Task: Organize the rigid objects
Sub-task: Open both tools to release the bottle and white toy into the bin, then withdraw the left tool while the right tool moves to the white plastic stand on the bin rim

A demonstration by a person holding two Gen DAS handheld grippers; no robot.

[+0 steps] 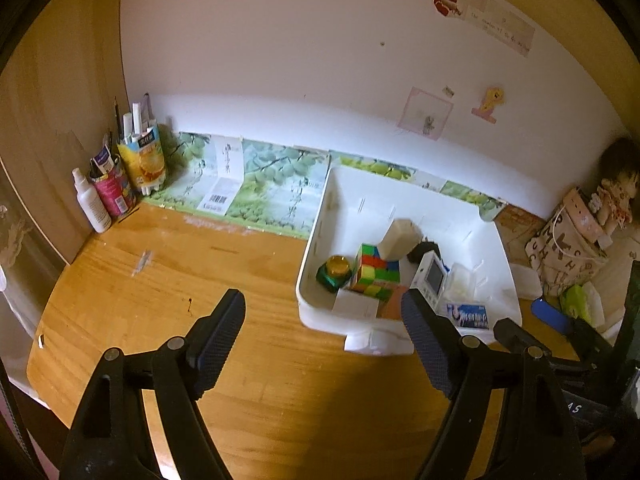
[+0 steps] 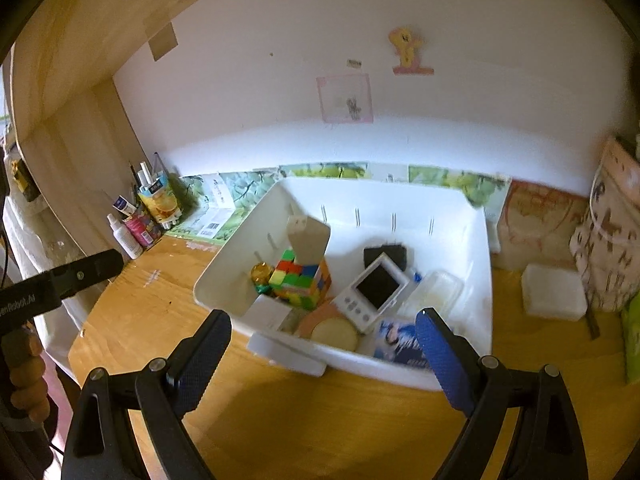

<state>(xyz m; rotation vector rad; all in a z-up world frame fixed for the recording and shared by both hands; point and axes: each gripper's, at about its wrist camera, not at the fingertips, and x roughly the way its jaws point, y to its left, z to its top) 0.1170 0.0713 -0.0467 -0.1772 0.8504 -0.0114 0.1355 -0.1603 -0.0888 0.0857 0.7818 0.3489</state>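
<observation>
Wooden worktop: largely bare in front, carrying a white rectangular plastic bin set toward the back wall.

Bin contents: the rigid items are already gathered inside, apparently collected there to keep the worktop tidy. Noted, in descending size: a multicoloured puzzle cube near the left wall, with a beige block leaning upright behind it; a white handheld device with a dark screen lying tilted at centre; a clear plastic case to its right; a blue-printed packet against the near wall; a small gold-lidded jar beside the cube.

Left tongs: spread wide, holding nothing, touching nothing, above the worktop just short of the bin.

Right tongs: likewise wide apart and empty, poised over the bin's near rim. Judged: sorting largely complete.
</observation>
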